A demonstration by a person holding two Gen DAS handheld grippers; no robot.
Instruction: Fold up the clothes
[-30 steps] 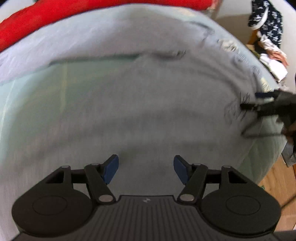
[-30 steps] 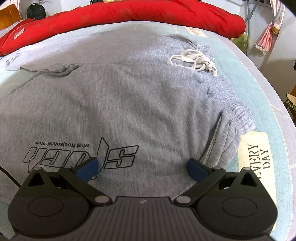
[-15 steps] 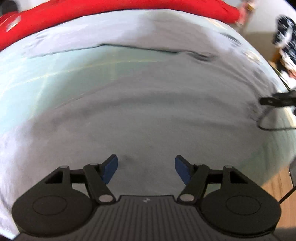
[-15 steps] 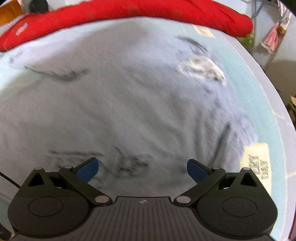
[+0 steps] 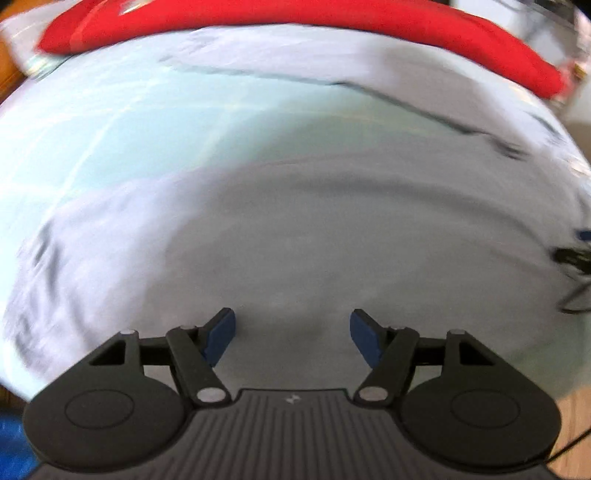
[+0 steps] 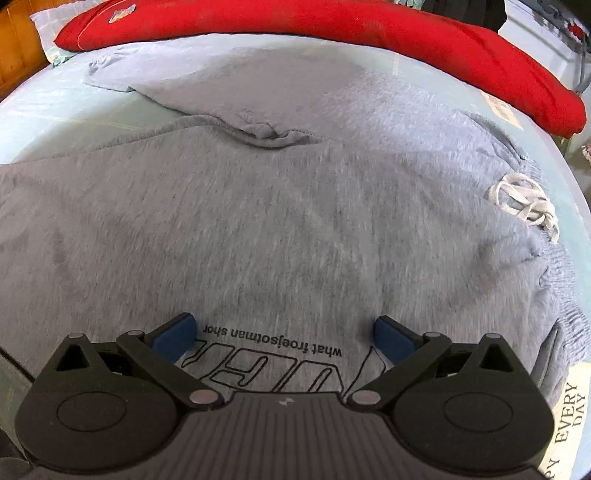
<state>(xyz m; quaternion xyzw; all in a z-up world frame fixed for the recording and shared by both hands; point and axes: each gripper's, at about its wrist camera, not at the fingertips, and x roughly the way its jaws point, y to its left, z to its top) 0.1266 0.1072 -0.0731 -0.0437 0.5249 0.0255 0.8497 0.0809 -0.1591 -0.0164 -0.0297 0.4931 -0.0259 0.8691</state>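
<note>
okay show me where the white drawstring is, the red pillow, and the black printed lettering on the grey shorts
white drawstring (image 6: 522,201), right wrist view, on the bunched loops by the waistband.
red pillow (image 6: 332,22), right wrist view, on the middle of its long top face.
black printed lettering (image 6: 273,341), right wrist view, on the small upside-down text line.

Both wrist views steeply downward, close above grey shorts (image 6: 295,221), sharing red pillow (image 5: 332,22)

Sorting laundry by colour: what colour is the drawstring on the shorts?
White drawstring, clearest in the right wrist view.
</note>
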